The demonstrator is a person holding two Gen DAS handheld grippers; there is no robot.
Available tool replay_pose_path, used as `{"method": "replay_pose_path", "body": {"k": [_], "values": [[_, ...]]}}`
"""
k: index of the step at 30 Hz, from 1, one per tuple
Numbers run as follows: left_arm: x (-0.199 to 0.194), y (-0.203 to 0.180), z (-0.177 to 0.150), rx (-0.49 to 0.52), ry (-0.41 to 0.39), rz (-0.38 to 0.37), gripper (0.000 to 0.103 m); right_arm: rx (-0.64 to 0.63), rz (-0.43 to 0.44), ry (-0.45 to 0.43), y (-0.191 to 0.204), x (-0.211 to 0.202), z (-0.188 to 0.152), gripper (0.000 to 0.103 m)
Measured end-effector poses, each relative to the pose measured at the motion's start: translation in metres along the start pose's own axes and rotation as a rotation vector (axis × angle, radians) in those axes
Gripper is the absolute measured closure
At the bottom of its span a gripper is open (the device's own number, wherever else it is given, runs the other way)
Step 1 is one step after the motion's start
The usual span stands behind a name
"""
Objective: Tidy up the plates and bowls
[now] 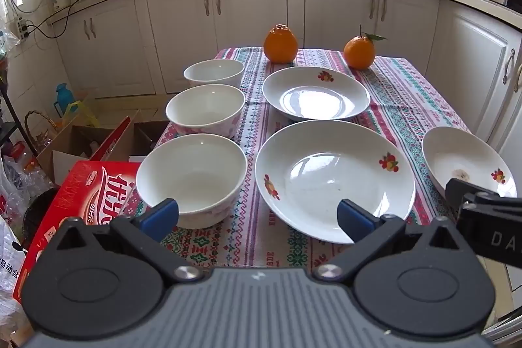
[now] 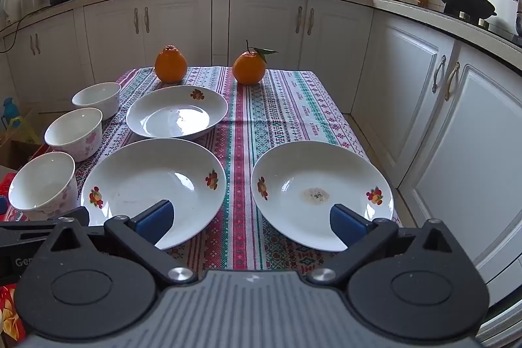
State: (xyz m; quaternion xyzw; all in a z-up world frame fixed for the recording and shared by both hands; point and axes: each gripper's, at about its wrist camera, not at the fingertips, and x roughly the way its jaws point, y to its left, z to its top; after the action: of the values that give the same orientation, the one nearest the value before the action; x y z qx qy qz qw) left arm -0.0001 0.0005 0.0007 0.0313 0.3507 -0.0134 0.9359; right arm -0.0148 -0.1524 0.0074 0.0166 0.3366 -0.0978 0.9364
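Three white bowls stand in a column along the table's left edge: near bowl (image 1: 192, 178) (image 2: 40, 185), middle bowl (image 1: 205, 110) (image 2: 74, 132), far bowl (image 1: 213, 72) (image 2: 97, 98). Three white plates with fruit prints lie beside them: the near-centre plate (image 1: 332, 178) (image 2: 150, 185), the far plate (image 1: 314, 93) (image 2: 176, 111) and the right plate (image 1: 466, 165) (image 2: 319, 191), which has a stain in its middle. My left gripper (image 1: 257, 217) hangs open above the near table edge between the near bowl and the near-centre plate. My right gripper (image 2: 251, 224) is open, between the two near plates, holding nothing.
Two oranges (image 1: 280, 44) (image 1: 359, 52) sit at the far end of the patterned tablecloth (image 2: 280, 119). A red carton (image 1: 84, 198) and open cardboard boxes (image 1: 81, 145) crowd the floor left of the table. White cabinets (image 2: 440, 119) run close along the right and behind.
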Motion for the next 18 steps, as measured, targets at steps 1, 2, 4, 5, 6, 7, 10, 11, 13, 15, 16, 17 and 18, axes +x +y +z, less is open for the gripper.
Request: {"method": "replay_pose_path", "body": {"k": [1,2,4,5,6,7,10,11,13,15,16,17,18], "values": [[-0.0001,-0.0005,-0.0002,0.004,-0.001,0.005,0.001,0.0,0.0,-0.001,-0.0002,0.0,0.0001,0.0],[-0.0005,-0.0005,-0.0003,0.004,-0.003,0.006,0.001,0.0,0.0,-0.003,-0.0001,0.0,0.0003,0.0],[0.0,-0.0008,0.0,0.006,0.001,0.008,0.001,-0.003,-0.002,-0.006,0.0003,-0.0002,0.0004,0.0],[-0.0003,-0.0006,-0.0001,0.006,0.0,0.008,0.001,-0.004,-0.002,-0.007,0.0006,-0.0002,0.0004,0.0],[0.0003,0.0004,-0.0008,0.005,-0.001,0.008,0.001,-0.004,-0.002,-0.008,0.0007,-0.0002,0.0003,0.0],[0.0002,0.0004,-0.0006,0.005,0.0,0.007,0.001,-0.004,-0.002,-0.01,0.0009,-0.0004,0.0002,0.0],[0.0001,0.0009,-0.0003,0.003,0.0,0.006,0.001,0.003,0.003,-0.003,-0.0015,-0.0013,-0.0028,0.0],[0.0001,-0.0006,0.0004,0.003,0.0,0.007,0.001,0.003,0.003,-0.004,-0.001,-0.0022,-0.0034,0.0],[-0.0006,-0.0002,-0.0004,0.002,0.0,0.007,0.001,0.004,0.003,-0.003,-0.0005,-0.0016,-0.0011,0.0],[-0.001,0.0004,0.0002,0.002,0.0,0.007,0.001,0.002,0.003,-0.003,0.0006,0.0002,-0.0001,0.0],[-0.0012,0.0006,-0.0001,0.002,-0.001,0.006,0.001,0.003,0.003,-0.004,0.0005,0.0001,-0.0001,0.0],[-0.0012,0.0007,-0.0001,0.001,-0.001,0.007,0.001,0.003,0.004,-0.004,0.0004,0.0,0.0,0.0],[-0.0012,0.0007,0.0,0.001,-0.001,0.007,0.001,0.003,0.004,-0.004,0.0004,-0.0002,0.0001,0.0]]}}
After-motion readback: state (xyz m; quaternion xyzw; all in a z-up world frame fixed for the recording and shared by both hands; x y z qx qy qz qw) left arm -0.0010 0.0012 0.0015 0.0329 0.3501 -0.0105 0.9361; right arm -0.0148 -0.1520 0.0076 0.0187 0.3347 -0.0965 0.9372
